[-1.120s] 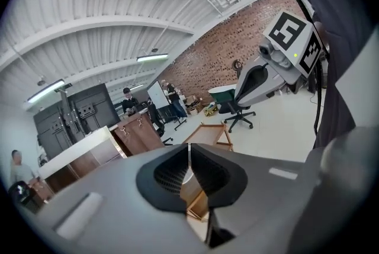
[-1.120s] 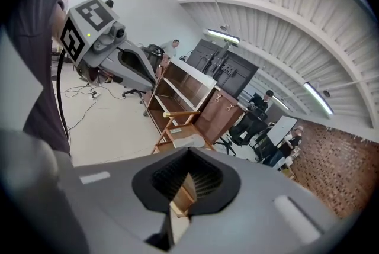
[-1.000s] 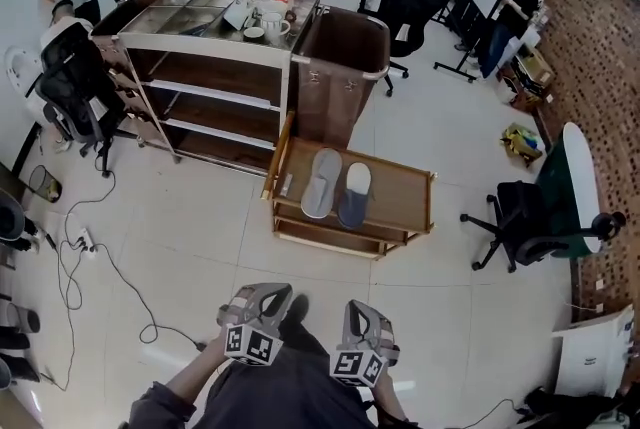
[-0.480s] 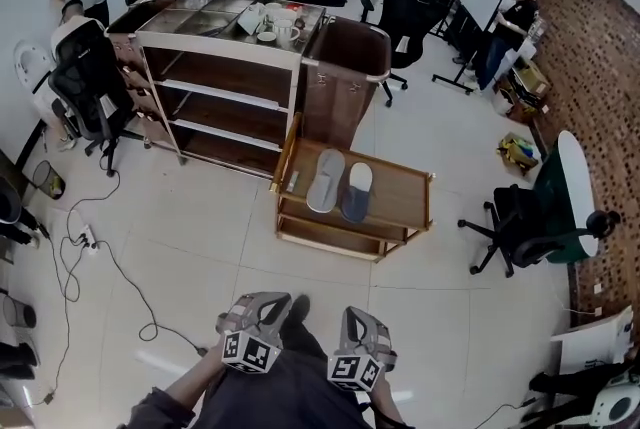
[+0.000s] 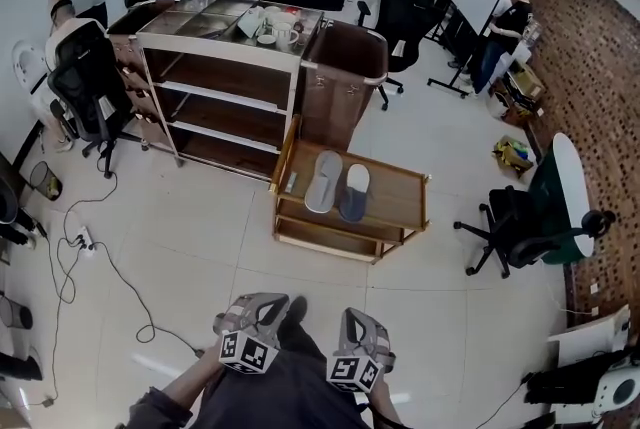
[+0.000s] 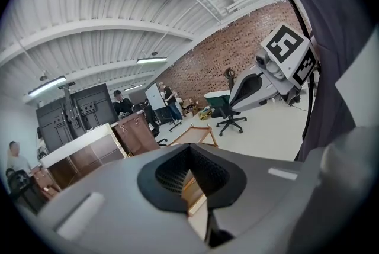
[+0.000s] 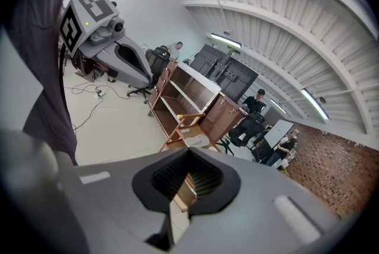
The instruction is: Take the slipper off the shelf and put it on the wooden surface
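Note:
Two slippers lie side by side on top of a low wooden rack (image 5: 400, 202) in the middle of the floor: a light grey slipper (image 5: 322, 182) and a darker blue-grey slipper (image 5: 353, 192). My left gripper (image 5: 262, 302) and right gripper (image 5: 362, 317) hang close to my body at the bottom of the head view, well short of the rack. Both are shut with nothing between the pads. The left gripper view looks past its shut gripper (image 6: 192, 179) to the rack (image 6: 198, 135). The right gripper view shows its shut gripper (image 7: 186, 179) and a pale slipper (image 7: 198, 141) on the rack.
Behind the rack stand a large wooden shelf unit (image 5: 215, 87) with cups on top and a brown bin (image 5: 345, 67). Office chairs (image 5: 80, 87) (image 5: 520, 227) flank the area. Cables (image 5: 90, 247) trail over the tiled floor at left. People stand at the back.
The head view has drifted slightly, so the rack sits a little higher and left. Both grippers stay shut near my body. The slippers have not moved.

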`<control>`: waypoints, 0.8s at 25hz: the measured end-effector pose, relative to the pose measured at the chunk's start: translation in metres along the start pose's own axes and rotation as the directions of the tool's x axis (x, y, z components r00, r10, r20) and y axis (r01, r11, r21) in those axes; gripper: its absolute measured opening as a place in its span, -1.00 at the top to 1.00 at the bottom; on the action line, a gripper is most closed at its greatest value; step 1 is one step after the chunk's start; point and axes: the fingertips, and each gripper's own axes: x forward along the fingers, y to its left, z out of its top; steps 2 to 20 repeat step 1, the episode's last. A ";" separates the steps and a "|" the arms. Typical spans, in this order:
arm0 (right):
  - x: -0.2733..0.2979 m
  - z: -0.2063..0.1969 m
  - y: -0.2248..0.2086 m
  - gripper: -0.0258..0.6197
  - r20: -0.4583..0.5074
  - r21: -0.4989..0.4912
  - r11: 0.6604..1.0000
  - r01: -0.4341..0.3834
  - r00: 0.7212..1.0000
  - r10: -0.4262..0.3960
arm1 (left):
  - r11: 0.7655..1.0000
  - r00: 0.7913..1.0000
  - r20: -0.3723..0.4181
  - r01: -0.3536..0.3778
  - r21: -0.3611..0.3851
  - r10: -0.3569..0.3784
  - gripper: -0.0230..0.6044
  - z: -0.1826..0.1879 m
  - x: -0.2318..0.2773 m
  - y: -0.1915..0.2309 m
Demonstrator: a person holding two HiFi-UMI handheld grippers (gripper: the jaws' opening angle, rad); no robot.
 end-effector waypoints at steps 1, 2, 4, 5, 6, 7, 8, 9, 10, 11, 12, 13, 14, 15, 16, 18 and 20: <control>0.000 0.000 0.000 0.92 -0.002 -0.002 1.000 0.000 1.000 0.000 | 1.000 1.000 0.000 0.002 0.001 -0.002 0.88 -0.001 0.000 0.000; 0.000 0.000 0.000 0.92 -0.002 -0.002 1.000 0.000 1.000 0.000 | 1.000 1.000 0.000 0.002 0.001 -0.002 0.88 -0.001 0.000 0.000; 0.000 0.000 0.000 0.92 -0.002 -0.002 1.000 0.000 1.000 0.000 | 1.000 1.000 0.000 0.002 0.001 -0.002 0.88 -0.001 0.000 0.000; 0.000 0.000 0.000 0.92 -0.002 -0.002 1.000 0.000 1.000 0.000 | 1.000 1.000 0.000 0.002 0.001 -0.002 0.88 -0.001 0.000 0.000; 0.000 0.000 0.000 0.92 -0.002 -0.002 1.000 0.000 1.000 0.000 | 1.000 1.000 0.000 0.002 0.001 -0.002 0.88 -0.001 0.000 0.000; 0.000 0.000 0.000 0.92 -0.002 -0.002 1.000 0.000 1.000 0.000 | 1.000 1.000 0.000 0.002 0.001 -0.002 0.88 -0.001 0.000 0.000; 0.000 0.000 0.000 0.92 -0.002 -0.002 1.000 0.000 1.000 0.000 | 1.000 1.000 0.000 0.002 0.001 -0.002 0.88 -0.001 0.000 0.000; 0.000 0.000 0.000 0.92 -0.002 -0.002 1.000 0.000 1.000 0.000 | 1.000 1.000 0.000 0.002 0.001 -0.002 0.88 -0.001 0.000 0.000; 0.000 0.000 0.000 0.92 -0.002 -0.002 1.000 0.000 1.000 0.000 | 1.000 1.000 0.000 0.002 0.001 -0.002 0.88 -0.001 0.000 0.000; 0.000 0.000 0.000 0.92 -0.002 -0.002 1.000 0.000 1.000 0.000 | 1.000 1.000 0.000 0.002 0.001 -0.002 0.88 -0.001 0.000 0.000; 0.000 0.000 0.000 0.92 -0.002 -0.002 1.000 0.000 1.000 0.000 | 1.000 1.000 0.000 0.002 0.001 -0.002 0.88 -0.001 0.000 0.000; 0.000 0.000 0.000 0.92 -0.002 -0.002 1.000 0.000 1.000 0.000 | 1.000 1.000 0.000 0.002 0.001 -0.002 0.88 -0.001 0.000 0.000; 0.000 0.000 0.000 0.92 -0.002 -0.002 1.000 0.000 1.000 0.000 | 1.000 1.000 0.000 0.002 0.001 -0.002 0.88 -0.001 0.000 0.000; 0.000 0.000 0.000 0.92 -0.002 -0.002 1.000 0.000 1.000 0.000 | 1.000 1.000 0.000 0.002 0.001 -0.002 0.88 -0.001 0.000 0.000; 0.000 0.000 0.000 0.92 -0.002 -0.002 1.000 0.000 1.000 0.000 | 1.000 1.000 0.000 0.002 0.001 -0.002 0.88 -0.001 0.000 0.000; 0.000 0.000 0.000 0.92 -0.002 -0.002 1.000 0.000 1.000 0.000 | 1.000 1.000 0.000 0.002 0.001 -0.002 0.88 -0.001 0.000 0.000; 0.000 0.000 0.000 0.92 -0.002 -0.002 1.000 0.000 1.000 0.000 | 1.000 1.000 0.000 0.002 0.001 -0.002 0.88 -0.001 0.000 0.000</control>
